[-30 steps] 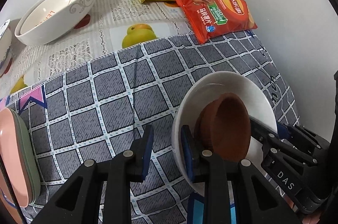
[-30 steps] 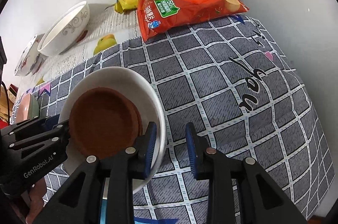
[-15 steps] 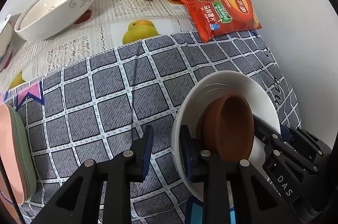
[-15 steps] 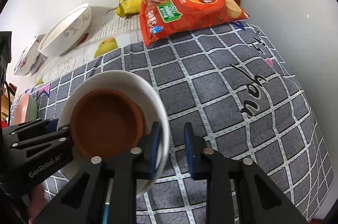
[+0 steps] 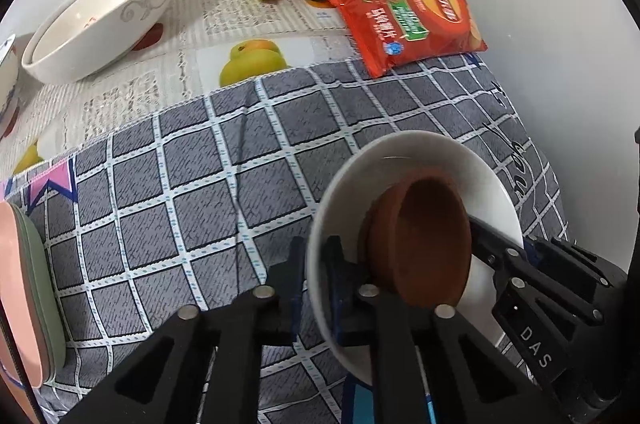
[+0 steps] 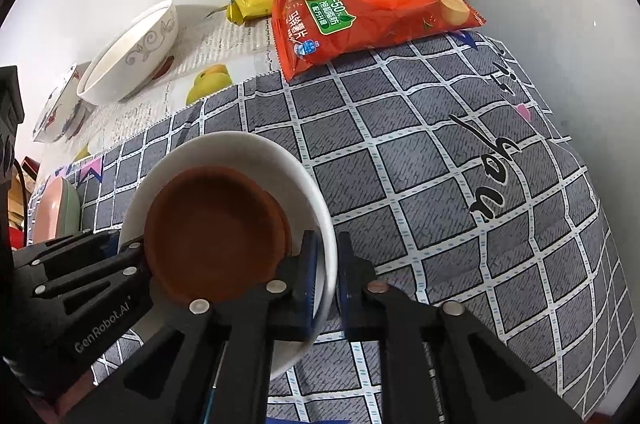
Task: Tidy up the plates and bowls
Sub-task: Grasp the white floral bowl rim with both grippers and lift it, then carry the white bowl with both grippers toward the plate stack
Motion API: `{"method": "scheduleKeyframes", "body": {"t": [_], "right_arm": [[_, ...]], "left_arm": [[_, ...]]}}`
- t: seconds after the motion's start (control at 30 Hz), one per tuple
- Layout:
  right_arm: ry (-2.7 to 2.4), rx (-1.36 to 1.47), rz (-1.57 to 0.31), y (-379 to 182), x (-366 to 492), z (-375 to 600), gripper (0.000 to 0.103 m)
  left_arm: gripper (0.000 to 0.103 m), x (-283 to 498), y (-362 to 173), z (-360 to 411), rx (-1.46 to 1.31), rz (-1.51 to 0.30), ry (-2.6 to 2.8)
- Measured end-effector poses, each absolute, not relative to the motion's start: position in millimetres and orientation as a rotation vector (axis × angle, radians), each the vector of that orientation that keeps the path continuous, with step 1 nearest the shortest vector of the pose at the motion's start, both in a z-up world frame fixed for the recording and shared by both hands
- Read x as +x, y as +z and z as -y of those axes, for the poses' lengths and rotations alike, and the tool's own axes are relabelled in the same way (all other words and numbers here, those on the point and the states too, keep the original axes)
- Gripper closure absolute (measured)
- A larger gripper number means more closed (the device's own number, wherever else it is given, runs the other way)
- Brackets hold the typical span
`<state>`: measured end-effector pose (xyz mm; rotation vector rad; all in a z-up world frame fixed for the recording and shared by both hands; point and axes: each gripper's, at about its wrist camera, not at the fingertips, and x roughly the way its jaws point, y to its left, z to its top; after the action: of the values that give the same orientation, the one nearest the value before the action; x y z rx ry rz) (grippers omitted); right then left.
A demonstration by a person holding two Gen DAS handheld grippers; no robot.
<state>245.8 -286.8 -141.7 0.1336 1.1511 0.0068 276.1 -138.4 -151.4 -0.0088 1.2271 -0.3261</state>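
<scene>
Grey checked cloth covers the table (image 6: 460,183); above it the left gripper (image 5: 316,264) and right gripper (image 6: 326,266) each have fingers clamped on opposite rims of one round white ceramic plate (image 6: 248,151) carrying one loose brown clay saucer (image 6: 216,232). Uneven tilt could slide the saucer off. Far left: two patterned white bowls (image 6: 132,55).

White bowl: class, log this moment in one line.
left hand-held gripper: shut on white bowl | right hand-held gripper: shut on white bowl | brown bowl: nested inside

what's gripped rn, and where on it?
White bowl with brown dish inside: left gripper and right gripper each pinch opposite rim edges.
</scene>
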Motion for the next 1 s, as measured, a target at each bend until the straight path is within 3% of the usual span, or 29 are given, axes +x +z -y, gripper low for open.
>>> {"method": "scheduleKeyframes", "body": {"t": [1.0], "right_arm": [[-0.018, 0.199, -1.058, -94, 211, 260, 0.094]], "left_arm": [[0.094, 246, -102, 104, -0.043, -1.153, -0.340]]}}
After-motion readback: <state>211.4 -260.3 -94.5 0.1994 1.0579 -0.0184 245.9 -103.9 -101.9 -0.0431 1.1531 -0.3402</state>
